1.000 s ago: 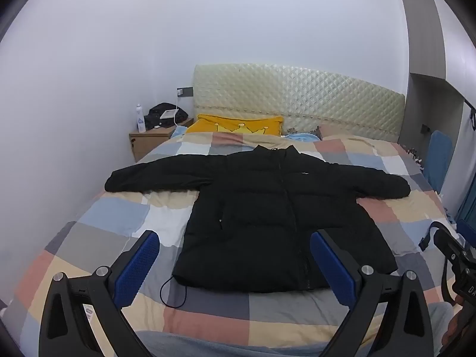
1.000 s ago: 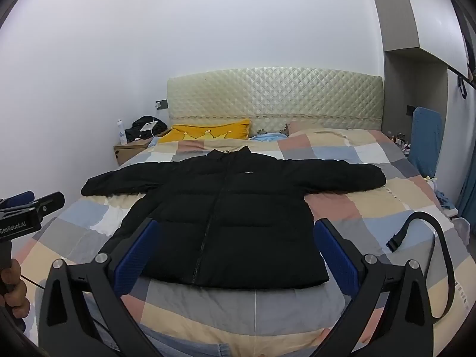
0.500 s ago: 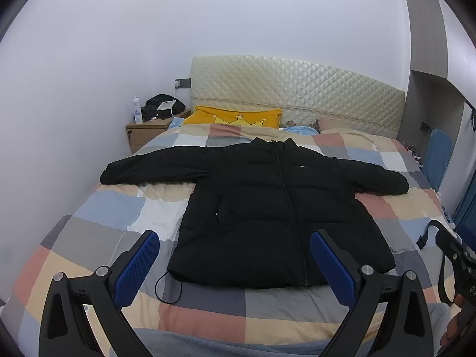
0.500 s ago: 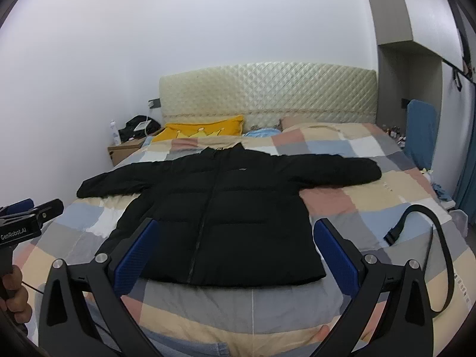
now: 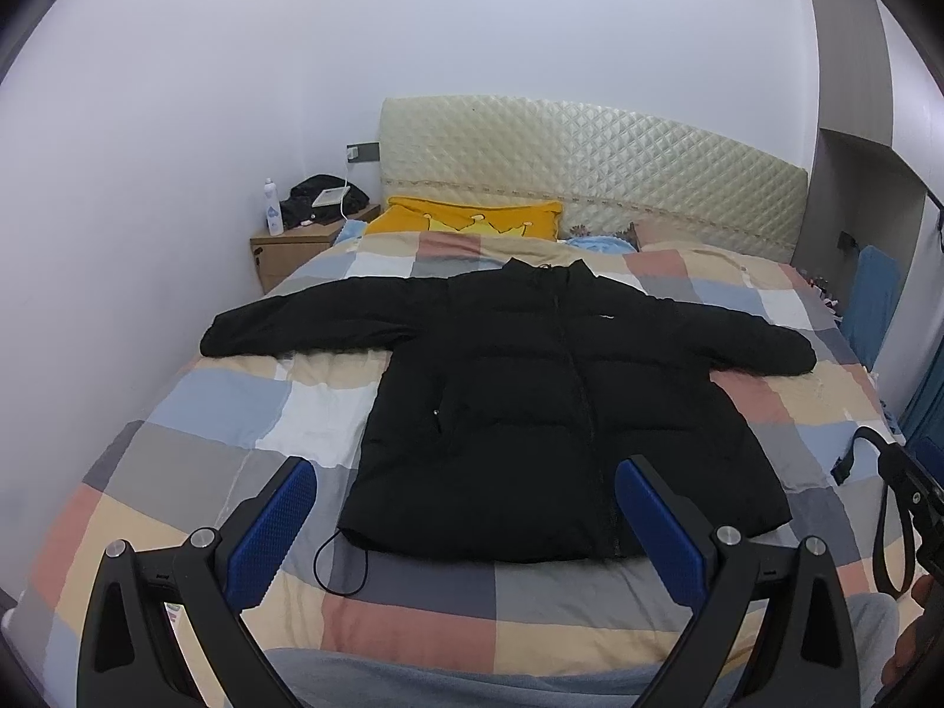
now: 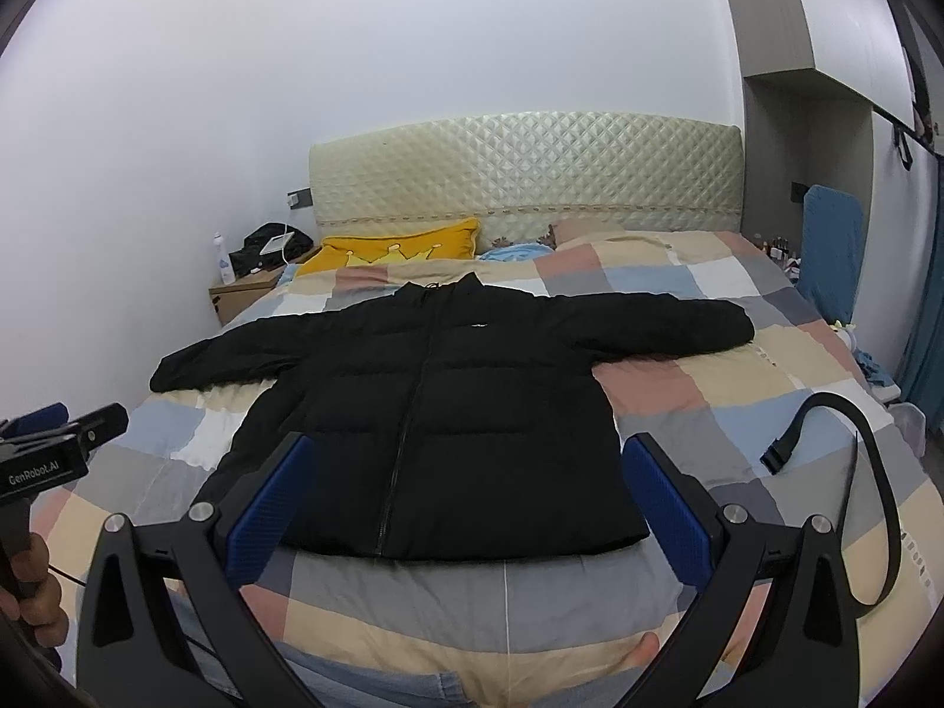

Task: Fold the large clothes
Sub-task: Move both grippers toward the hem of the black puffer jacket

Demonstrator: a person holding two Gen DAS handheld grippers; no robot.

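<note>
1. Above the foot of the bed, the left gripper (image 5: pixel 466 507) hangs with its blue-padded fingers (image 5: pixel 274 522) spread wide; nothing is between them and they touch nothing.
2. Beside it, the right gripper (image 6: pixel 466 489) is the same: fingers (image 6: pixel 666 507) far apart, clamping nothing, clear of the cloth.
3. Seen from the right wrist camera, the left gripper's body (image 6: pixel 44 454) shows at the left edge, gripped by the person's left hand (image 6: pixel 32 584).
4. Ahead of both, the black puffer jacket (image 5: pixel 531 407) lies flat and face up on the checked quilt (image 5: pixel 218 407), zipped, collar toward the headboard (image 5: pixel 590 177), both sleeves stretched straight out to the sides.
5. Its hem is the nearest edge, running across just beyond the fingertips; a thin black drawcord (image 5: pixel 342 566) loops out from the hem's left corner onto the quilt.
6. Bare quilt lies on both sides of the jacket's body and between the hem and the foot of the bed; the left sleeve cuff reaches close to the wall-side edge of the bed.
7. Right of the jacket, a black strap (image 6: pixel 849 472) curls on the quilt, apart from the sleeve.
8. Near the headboard sits a yellow pillow (image 5: pixel 472 221); a wooden nightstand (image 5: pixel 289 253) beside it carries a white bottle (image 5: pixel 272 215) and a dark bundle.
</note>
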